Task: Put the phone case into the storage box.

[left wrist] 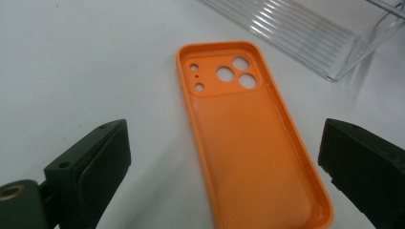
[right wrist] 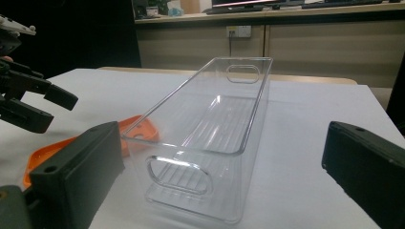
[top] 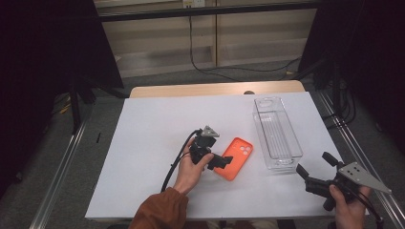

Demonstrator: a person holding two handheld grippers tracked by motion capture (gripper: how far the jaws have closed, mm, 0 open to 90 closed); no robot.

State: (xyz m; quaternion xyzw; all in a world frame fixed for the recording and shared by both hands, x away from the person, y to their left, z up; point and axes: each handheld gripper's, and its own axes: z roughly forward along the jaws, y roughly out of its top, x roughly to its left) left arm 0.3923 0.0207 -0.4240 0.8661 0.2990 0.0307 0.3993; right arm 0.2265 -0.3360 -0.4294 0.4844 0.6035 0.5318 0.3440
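Left tongs [top: 224, 161] wide apart, hanging just over near end of orange phone case [top: 235, 158]. Case lies flat on white table [top: 143, 143], hollow side up, between both jaws, not yet touched. Step in hand, likely: getting ready to grab case. Next move: lower, then squeeze long sides. Clear box [top: 277, 133] sits just past case, likely drop spot. Right tongs [top: 315, 168] also wide apart, holding nothing, pointing at box's near end.

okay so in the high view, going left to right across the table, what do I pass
left gripper → orange phone case → clear plastic bin → right gripper
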